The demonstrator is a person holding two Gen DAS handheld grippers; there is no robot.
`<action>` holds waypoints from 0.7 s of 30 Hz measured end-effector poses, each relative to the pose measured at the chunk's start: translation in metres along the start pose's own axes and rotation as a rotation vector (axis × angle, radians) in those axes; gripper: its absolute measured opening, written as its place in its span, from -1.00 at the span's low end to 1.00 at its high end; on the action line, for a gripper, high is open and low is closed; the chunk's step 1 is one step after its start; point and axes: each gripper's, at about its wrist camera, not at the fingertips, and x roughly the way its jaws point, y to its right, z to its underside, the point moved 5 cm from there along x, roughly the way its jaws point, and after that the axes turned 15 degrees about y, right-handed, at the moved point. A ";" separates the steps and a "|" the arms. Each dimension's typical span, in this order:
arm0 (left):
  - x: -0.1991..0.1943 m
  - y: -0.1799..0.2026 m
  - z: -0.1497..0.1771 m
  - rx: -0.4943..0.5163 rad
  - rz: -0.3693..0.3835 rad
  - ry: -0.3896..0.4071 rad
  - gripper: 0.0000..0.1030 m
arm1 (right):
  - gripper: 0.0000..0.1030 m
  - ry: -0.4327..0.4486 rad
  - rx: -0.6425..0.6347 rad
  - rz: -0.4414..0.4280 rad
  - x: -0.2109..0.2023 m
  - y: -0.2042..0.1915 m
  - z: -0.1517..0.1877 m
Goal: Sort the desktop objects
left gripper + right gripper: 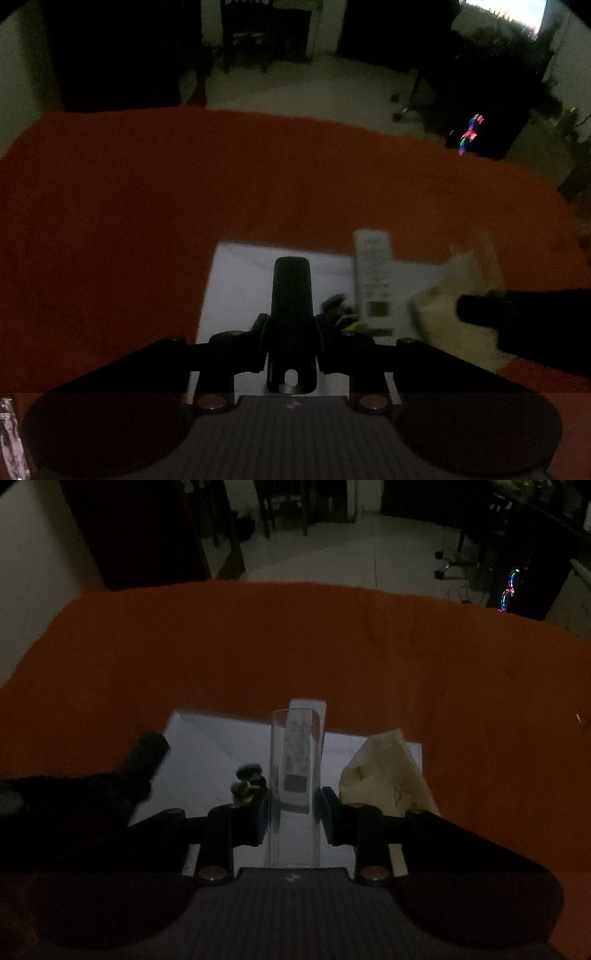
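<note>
My left gripper (291, 325) is shut on a long black bar-shaped object (291, 295) and holds it over a white sheet (236, 284) on the red cloth. My right gripper (291, 805) is shut on a clear plastic tube or case (293, 794), upright between the fingers. Through it shows a white remote control (307, 709) lying on the sheet (199, 746); it also shows in the left wrist view (373, 273). A crumpled beige paper (384, 771) lies to the right. A small dark clip-like item (249, 779) lies on the sheet.
The red cloth (147, 192) covers the whole table. The right gripper's dark finger (517, 314) reaches in over the beige paper (454, 306). The left gripper with its black bar (144, 757) shows at the left. Beyond the far edge are a pale floor and dark furniture.
</note>
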 end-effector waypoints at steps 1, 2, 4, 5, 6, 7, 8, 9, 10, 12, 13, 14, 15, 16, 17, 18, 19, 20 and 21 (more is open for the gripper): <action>-0.008 0.001 -0.004 0.005 -0.004 0.017 -0.59 | -0.38 0.005 0.001 -0.011 -0.006 0.000 -0.002; -0.013 0.001 -0.008 0.002 -0.006 0.027 -0.59 | -0.38 0.010 0.002 -0.015 -0.011 0.001 -0.005; -0.021 0.001 -0.012 -0.010 0.007 0.041 -0.59 | -0.38 0.014 -0.001 -0.021 -0.024 0.007 -0.012; -0.025 0.001 -0.014 -0.016 0.015 0.044 -0.59 | -0.38 0.019 0.001 -0.026 -0.030 0.009 -0.013; -0.028 0.001 -0.015 -0.022 0.023 0.047 -0.59 | -0.38 0.021 0.007 -0.027 -0.034 0.010 -0.014; -0.030 0.002 -0.014 -0.029 0.027 0.041 -0.59 | -0.38 0.023 0.020 -0.022 -0.038 0.011 -0.013; -0.032 0.003 -0.012 -0.032 0.043 0.014 -0.59 | -0.38 0.024 0.025 -0.024 -0.041 0.012 -0.012; -0.033 0.004 -0.010 -0.041 0.060 -0.002 -0.59 | -0.38 0.024 0.026 -0.035 -0.047 0.011 -0.012; -0.036 0.007 -0.008 -0.035 0.066 -0.005 -0.59 | -0.38 0.025 0.022 -0.041 -0.053 0.011 -0.011; -0.042 0.011 -0.004 -0.026 0.080 -0.009 -0.59 | -0.38 0.028 0.015 -0.051 -0.066 0.010 -0.008; -0.047 0.012 -0.001 -0.026 0.091 -0.004 -0.59 | -0.38 0.029 0.011 -0.056 -0.073 0.009 -0.007; -0.052 0.014 0.002 -0.016 0.100 -0.004 -0.59 | -0.38 0.026 0.006 -0.060 -0.077 0.008 -0.004; -0.056 0.016 0.005 -0.006 0.109 -0.005 -0.59 | -0.38 0.024 0.002 -0.061 -0.081 0.008 0.001; -0.060 0.018 0.009 0.001 0.119 -0.004 -0.59 | -0.38 0.021 -0.003 -0.069 -0.086 0.007 0.005; -0.065 0.020 0.015 0.007 0.120 -0.004 -0.59 | -0.38 0.015 -0.006 -0.085 -0.090 0.006 0.011; -0.070 0.022 0.020 0.013 0.129 -0.006 -0.59 | -0.38 0.014 -0.001 -0.087 -0.093 0.007 0.015; -0.074 0.025 0.028 0.024 0.150 -0.016 -0.59 | -0.38 0.014 -0.001 -0.088 -0.098 0.007 0.021; -0.081 0.027 0.035 0.017 0.164 -0.020 -0.59 | -0.38 0.008 -0.006 -0.094 -0.101 0.007 0.027; -0.087 0.025 0.043 0.007 0.163 -0.015 -0.59 | -0.38 0.002 -0.010 -0.100 -0.105 0.006 0.034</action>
